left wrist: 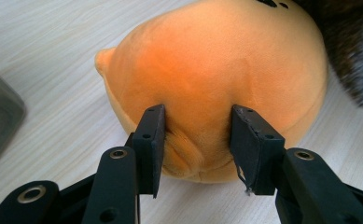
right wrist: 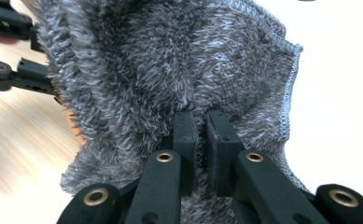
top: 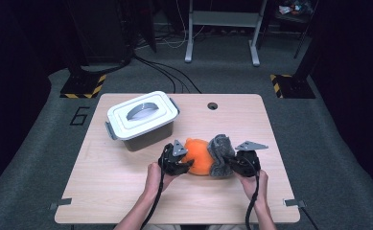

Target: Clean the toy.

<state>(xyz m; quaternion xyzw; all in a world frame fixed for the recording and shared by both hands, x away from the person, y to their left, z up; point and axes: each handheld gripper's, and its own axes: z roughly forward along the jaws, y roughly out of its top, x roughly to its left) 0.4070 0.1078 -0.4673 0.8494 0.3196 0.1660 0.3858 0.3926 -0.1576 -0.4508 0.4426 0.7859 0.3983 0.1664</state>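
An orange plush toy (top: pixel 198 156) lies on the wooden table (top: pixel 126 191), with a fuzzy grey cloth (top: pixel 220 154) draped against its right side. My left gripper (top: pixel 186 165) is shut on the plush toy (left wrist: pixel 216 79); both pads press into its lower end and pinch a fold of the fabric. My right gripper (top: pixel 231 165) is shut on the grey cloth (right wrist: pixel 170 70), its jaws nearly together on a bunched fold. The left gripper's black links (right wrist: pixel 11 70) show beyond the cloth in the right gripper view.
A grey storage box with a white lid and a handle (top: pixel 143 117) stands behind and to the left of the toy. A cable hole (top: pixel 212 106) sits near the table's far edge. Cables trail from both grippers toward the table's near edge.
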